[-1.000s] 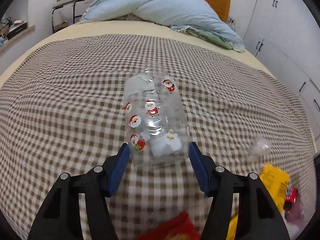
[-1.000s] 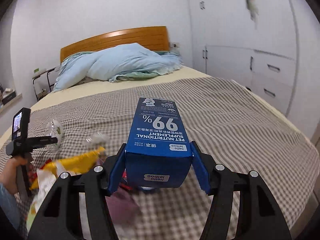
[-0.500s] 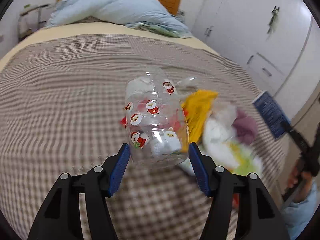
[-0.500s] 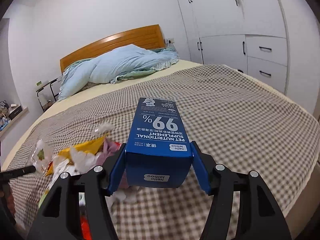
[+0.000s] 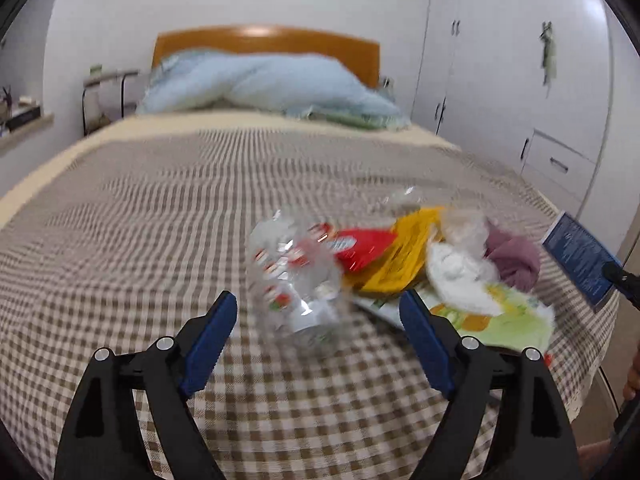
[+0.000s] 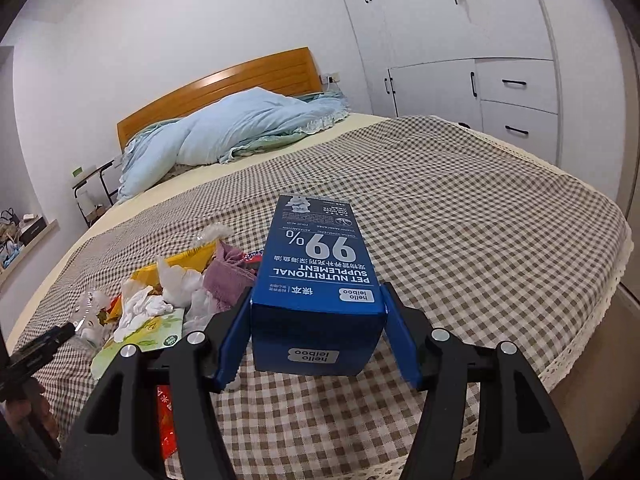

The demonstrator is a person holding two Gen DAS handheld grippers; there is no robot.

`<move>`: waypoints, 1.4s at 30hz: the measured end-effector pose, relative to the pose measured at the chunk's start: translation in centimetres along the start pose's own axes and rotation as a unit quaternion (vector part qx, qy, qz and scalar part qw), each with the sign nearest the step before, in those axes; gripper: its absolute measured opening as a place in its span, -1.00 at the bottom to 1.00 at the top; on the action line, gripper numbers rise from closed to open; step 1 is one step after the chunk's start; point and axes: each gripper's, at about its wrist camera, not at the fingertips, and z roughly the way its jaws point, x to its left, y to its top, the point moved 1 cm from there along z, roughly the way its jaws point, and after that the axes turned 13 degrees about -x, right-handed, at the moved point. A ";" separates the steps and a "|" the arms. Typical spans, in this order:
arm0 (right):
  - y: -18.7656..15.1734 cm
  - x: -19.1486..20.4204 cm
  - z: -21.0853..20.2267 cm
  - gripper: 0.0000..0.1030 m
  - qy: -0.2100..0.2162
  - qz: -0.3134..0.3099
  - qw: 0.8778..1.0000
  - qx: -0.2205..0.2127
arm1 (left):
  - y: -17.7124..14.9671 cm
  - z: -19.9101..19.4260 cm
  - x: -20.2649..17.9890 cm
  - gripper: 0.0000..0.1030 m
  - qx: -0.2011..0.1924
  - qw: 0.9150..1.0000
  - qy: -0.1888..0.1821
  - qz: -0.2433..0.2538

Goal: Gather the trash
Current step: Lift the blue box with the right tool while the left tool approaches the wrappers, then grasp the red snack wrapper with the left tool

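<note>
Checked brown bedspread (image 5: 120,240), lower frame, serves as gathering ground; trash pile (image 5: 440,268) right of centre; blue carton (image 6: 316,280) clamped in right gripper (image 6: 316,336), bound for pile; clear bottle (image 5: 296,280) loose between opening left gripper (image 5: 316,344) jaws, released beside pile.

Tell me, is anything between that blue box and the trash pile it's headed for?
Nothing visible. The right gripper holds the blue box just right of the trash pile; only bare checked blanket lies between.

The clear plastic bottle (image 5: 298,280) smears into motion blur, its printed figures unreadable. The far quilt (image 5: 264,84) blurs too. The blue box (image 5: 580,258) is cut short behind a dark gripper tip, its print too small to read.
</note>
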 end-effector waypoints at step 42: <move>-0.2 -0.5 -0.3 0.18 -0.009 -0.018 1.000 0.008 | -4.3 5.0 -7.7 0.69 0.146 0.979 -0.140 -0.023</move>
